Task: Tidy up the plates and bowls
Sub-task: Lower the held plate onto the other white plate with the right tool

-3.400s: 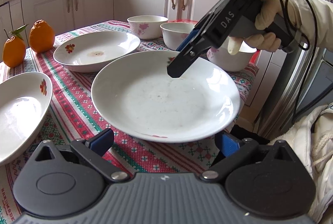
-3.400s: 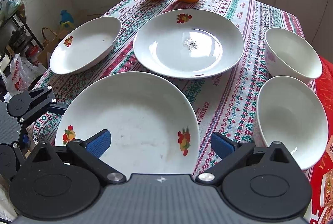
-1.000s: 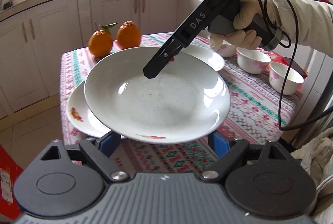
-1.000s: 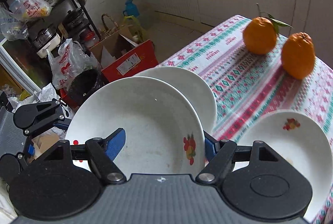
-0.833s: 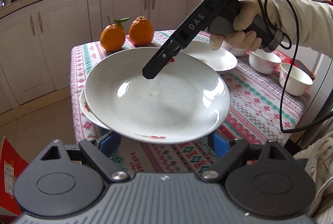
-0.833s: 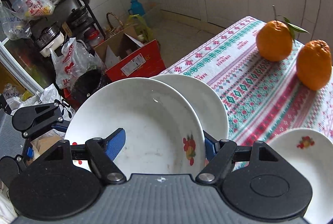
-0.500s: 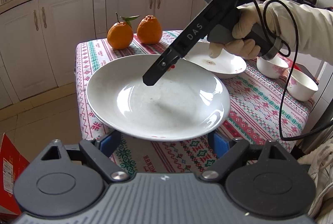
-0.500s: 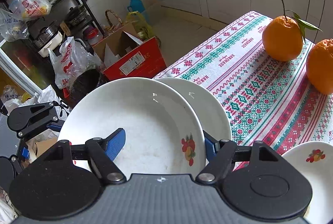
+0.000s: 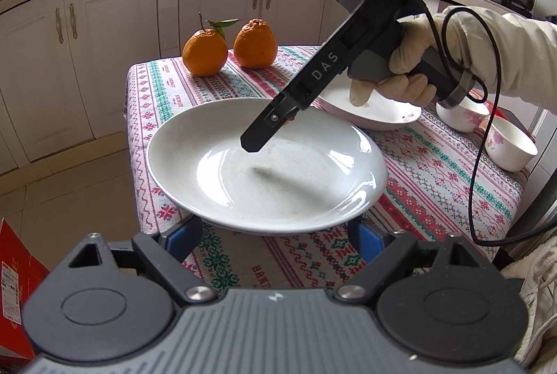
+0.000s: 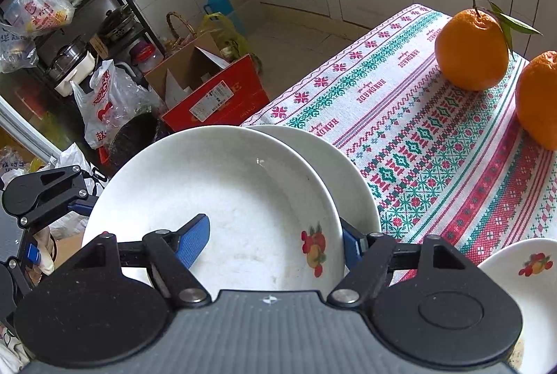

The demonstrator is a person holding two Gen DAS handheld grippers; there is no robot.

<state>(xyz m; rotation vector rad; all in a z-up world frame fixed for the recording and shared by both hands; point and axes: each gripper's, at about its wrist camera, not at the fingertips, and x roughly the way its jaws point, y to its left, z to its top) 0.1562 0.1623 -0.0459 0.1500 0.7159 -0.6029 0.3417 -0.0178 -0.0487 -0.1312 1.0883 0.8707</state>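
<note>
A big white plate with a fruit print [image 9: 264, 172] [image 10: 222, 200] hangs between both grippers over the table's near corner. My left gripper [image 9: 276, 236] is shut on its near side, the blue pads tucked under the rim. My right gripper [image 10: 275, 238] is shut on the opposite rim. One of its fingers [image 9: 264, 130] lies inside the dish and the other is outside. A second white plate [image 10: 351, 172] lies on the cloth directly below and peeks out on one side. I cannot tell whether the two plates touch.
Two oranges [image 9: 205, 52] stand at the far end of the patterned tablecloth [image 9: 160, 102]. A third plate [image 9: 376, 113] and two flowered bowls [image 9: 511, 148] sit to the right. A gloved hand [image 9: 407, 61] holds the right gripper. Off the table's corner, a red box [image 10: 216, 95] and bags stand on the floor.
Both grippers carried the plate from the table's middle to the corner and lowered it over the other plate, which the held plate now hides in the left wrist view.
</note>
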